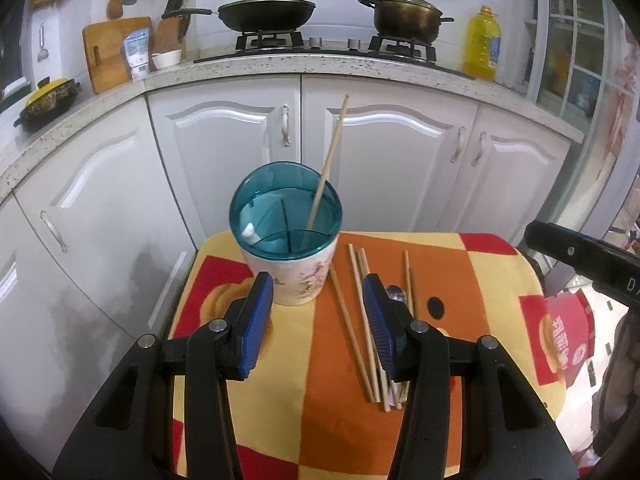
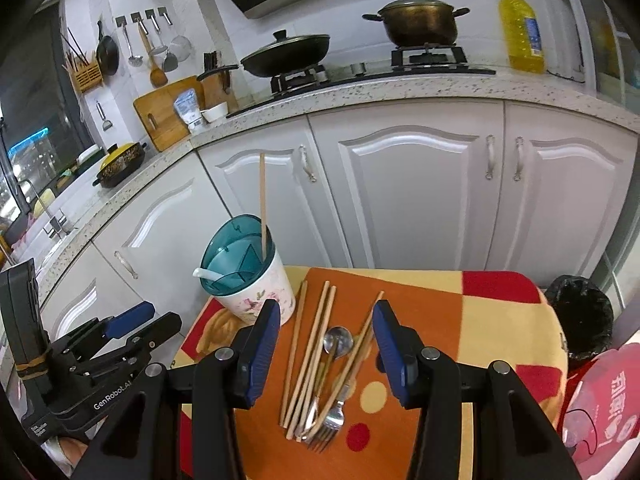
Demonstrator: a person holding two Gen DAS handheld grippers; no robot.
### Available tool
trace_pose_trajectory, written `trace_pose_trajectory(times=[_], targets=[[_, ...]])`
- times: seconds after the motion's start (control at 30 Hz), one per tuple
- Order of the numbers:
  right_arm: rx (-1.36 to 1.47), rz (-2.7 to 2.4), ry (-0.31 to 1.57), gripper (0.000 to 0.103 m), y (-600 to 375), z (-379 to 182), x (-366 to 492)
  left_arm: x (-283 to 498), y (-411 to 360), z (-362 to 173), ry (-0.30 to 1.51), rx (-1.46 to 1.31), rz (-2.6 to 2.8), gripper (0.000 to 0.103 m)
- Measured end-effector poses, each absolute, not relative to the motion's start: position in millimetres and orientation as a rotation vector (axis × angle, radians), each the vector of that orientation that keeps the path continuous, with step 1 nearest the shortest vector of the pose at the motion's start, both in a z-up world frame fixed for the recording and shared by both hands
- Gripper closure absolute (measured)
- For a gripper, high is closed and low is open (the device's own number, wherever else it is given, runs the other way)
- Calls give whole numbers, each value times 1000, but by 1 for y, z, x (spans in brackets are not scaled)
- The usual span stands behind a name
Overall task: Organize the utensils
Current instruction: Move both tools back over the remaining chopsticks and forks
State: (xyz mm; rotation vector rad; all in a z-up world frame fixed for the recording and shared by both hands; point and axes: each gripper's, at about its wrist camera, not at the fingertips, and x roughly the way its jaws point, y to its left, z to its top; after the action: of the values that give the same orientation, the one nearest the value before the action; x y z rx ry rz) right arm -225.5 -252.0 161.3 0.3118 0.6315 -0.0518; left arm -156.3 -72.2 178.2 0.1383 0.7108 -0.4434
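A white floral utensil holder [image 1: 296, 276] [image 2: 260, 292] with a teal divided insert stands at the far left of a small table. One chopstick [image 1: 326, 172] [image 2: 263, 204] stands in it, and a white spoon handle [image 1: 249, 234] [image 2: 206, 274] pokes out. Several wooden chopsticks [image 1: 360, 320] [image 2: 308, 356], a metal spoon [image 2: 338, 340] and forks [image 2: 326, 426] lie on the orange cloth [image 1: 440, 264] [image 2: 432, 320]. My left gripper [image 1: 320, 292] is open, just in front of the holder. My right gripper [image 2: 326, 320] is open above the loose pile, nothing between its fingers.
White cabinets [image 1: 240, 148] and a speckled counter with a stove, wok [image 1: 266, 12] and pot [image 2: 418, 20] rise behind the table. A black bin [image 2: 578, 320] sits at the table's right. A red bag [image 2: 608, 400] lies near right. The other gripper shows at left [image 2: 132, 320].
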Motion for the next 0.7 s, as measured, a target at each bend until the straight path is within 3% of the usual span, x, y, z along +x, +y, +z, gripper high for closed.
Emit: trace_pose_trajectory(times=[0.7], targets=[[355, -123, 624, 54, -278, 153, -266, -179, -115, 181, 759, 123, -582, 57]])
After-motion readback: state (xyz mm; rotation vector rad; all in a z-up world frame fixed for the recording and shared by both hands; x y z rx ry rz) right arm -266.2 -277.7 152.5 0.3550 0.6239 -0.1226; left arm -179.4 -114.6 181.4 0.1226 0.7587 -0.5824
